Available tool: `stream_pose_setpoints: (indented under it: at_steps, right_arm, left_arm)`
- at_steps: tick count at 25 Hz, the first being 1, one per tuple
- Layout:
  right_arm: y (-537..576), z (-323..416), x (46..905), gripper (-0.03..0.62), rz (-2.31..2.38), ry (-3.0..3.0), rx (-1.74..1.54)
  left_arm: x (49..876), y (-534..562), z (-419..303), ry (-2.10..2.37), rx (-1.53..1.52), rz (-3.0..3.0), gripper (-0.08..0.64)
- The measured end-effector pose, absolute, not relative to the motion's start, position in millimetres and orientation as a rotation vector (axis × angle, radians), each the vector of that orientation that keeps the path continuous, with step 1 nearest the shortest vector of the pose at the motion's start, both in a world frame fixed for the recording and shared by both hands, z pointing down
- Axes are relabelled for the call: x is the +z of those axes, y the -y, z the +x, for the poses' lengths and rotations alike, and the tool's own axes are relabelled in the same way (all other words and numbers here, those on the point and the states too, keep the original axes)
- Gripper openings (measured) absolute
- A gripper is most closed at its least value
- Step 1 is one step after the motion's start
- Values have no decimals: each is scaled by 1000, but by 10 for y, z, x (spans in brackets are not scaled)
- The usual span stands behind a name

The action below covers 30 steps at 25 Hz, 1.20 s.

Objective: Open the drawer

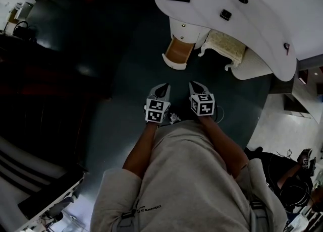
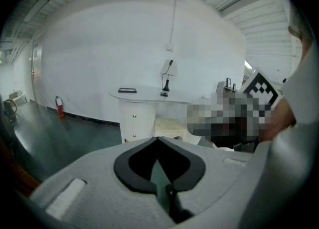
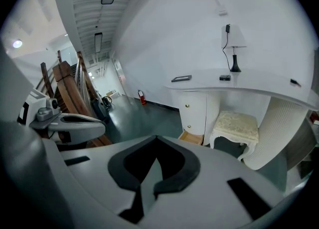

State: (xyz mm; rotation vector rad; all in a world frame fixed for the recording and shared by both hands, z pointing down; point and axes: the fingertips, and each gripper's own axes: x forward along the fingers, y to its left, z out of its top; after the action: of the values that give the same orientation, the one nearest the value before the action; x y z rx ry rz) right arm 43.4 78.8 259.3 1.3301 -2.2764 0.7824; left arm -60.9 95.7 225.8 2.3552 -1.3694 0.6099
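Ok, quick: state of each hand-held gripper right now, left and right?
Left hand-held gripper: closed, nothing between its jaws.
Right hand-held gripper: closed, nothing between its jaws.

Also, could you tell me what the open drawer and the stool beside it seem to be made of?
The open drawer: probably wood or board, bare brown inside, front painted smooth white. The stool: cream textured fabric seat, likely padded; curved legs painted white, material beneath unclear.
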Motion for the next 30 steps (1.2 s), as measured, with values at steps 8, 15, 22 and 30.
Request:
stream_pose_setpoints:
  at_steps: [8, 15, 22, 30]
  right_arm:
    - [-813, 382, 2544, 15, 1322, 2280, 733]
    - [-847, 389, 2545, 15, 1315, 2257, 713]
    - [-798, 447, 2568, 15, 1324, 2253, 717]
    - [-790, 514, 2581, 15, 1331, 2250, 722]
  left_arm:
    - [2252, -980, -717, 1404, 591, 2332, 11]
    - [2248, -997, -753, 1415, 596, 2326, 11]
    - [2268, -944, -700, 1407, 591, 2327, 11]
    - [2326, -949, -698, 1407, 598, 2306, 11]
